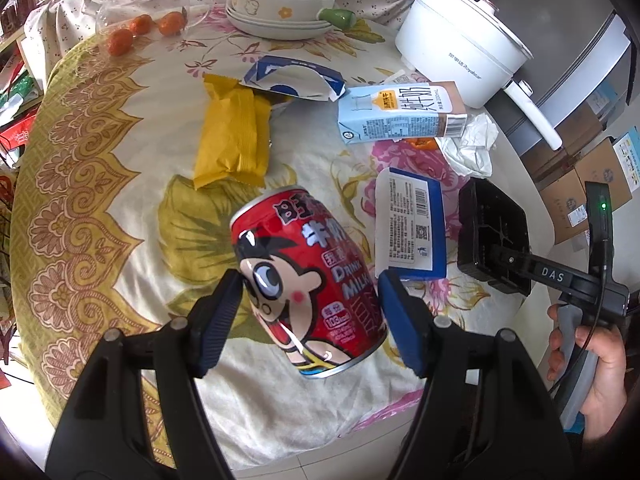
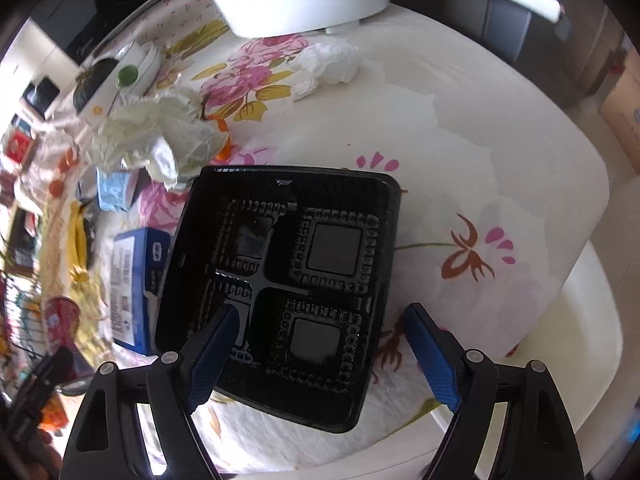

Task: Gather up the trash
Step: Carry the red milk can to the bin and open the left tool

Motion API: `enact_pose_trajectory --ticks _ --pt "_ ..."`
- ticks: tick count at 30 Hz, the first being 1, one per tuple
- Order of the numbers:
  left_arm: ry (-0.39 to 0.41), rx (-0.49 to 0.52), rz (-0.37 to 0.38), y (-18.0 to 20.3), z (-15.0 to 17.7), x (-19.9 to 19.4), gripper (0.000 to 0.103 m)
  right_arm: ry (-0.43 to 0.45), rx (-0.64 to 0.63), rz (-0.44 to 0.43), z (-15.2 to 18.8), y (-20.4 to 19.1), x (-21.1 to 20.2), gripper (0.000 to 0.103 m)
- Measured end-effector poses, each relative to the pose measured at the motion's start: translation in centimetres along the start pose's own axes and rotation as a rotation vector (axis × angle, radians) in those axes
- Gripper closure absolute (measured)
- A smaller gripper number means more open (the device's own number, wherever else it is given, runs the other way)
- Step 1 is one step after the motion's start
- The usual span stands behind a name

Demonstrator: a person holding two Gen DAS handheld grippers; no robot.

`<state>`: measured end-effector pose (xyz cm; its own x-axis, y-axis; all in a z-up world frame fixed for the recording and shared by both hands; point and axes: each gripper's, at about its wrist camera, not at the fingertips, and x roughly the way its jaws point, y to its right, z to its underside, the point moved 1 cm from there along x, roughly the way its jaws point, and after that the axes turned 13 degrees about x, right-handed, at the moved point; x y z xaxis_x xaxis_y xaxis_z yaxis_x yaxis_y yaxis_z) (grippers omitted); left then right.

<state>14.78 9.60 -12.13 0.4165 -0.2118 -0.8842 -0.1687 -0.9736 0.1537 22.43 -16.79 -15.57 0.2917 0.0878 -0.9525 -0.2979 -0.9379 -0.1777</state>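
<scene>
A red milk drink can [image 1: 308,288] with a cartoon face hangs tilted above the floral tablecloth, and my left gripper [image 1: 310,280] is shut on it with a pad on each side. To its right lies a black plastic tray [image 1: 492,236] with square compartments. In the right wrist view that tray [image 2: 384,208] lies flat near the table edge. My right gripper [image 2: 322,316] stands open over it. One finger is above the tray's inside and the other is outside its right rim, neither pressing on it.
On the cloth lie a yellow wrapper [image 1: 234,136], a torn blue-white packet [image 1: 296,78], a light blue milk carton [image 1: 400,116], a blue box [image 1: 412,224] and crumpled tissue [image 2: 328,62]. A white cooking pot [image 1: 460,44], stacked bowls [image 1: 280,20] and tangerines [image 1: 120,42] stand behind.
</scene>
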Motion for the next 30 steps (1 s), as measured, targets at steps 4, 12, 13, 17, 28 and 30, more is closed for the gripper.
enact_pose_trajectory --ticks 4,12,13,17,28,30 --pt "0.007 -0.002 0.005 -0.2 0.1 -0.4 0.032 0.029 -0.048 0.047 0.4 -0.7 -0.1 0.028" --pt "0.025 0.004 0.023 0.2 0.1 -1.1 0.032 0.058 -0.093 0.015 0.5 0.0 -2.0 0.045" --pt "0.027 0.006 0.025 0.3 0.1 -1.2 0.032 0.065 -0.095 0.008 0.5 0.2 -2.4 0.045" --pt "0.034 0.015 0.033 1.0 0.0 -1.4 0.032 0.100 -0.113 -0.010 0.3 0.8 -4.2 0.045" --pt "0.054 0.049 0.069 3.7 -0.2 -1.7 0.032 0.142 -0.118 -0.057 0.2 3.9 -7.3 0.045" --pt "0.059 0.057 0.077 4.3 -0.3 -1.9 0.032 0.149 -0.115 -0.067 0.4 4.4 -7.7 0.045"
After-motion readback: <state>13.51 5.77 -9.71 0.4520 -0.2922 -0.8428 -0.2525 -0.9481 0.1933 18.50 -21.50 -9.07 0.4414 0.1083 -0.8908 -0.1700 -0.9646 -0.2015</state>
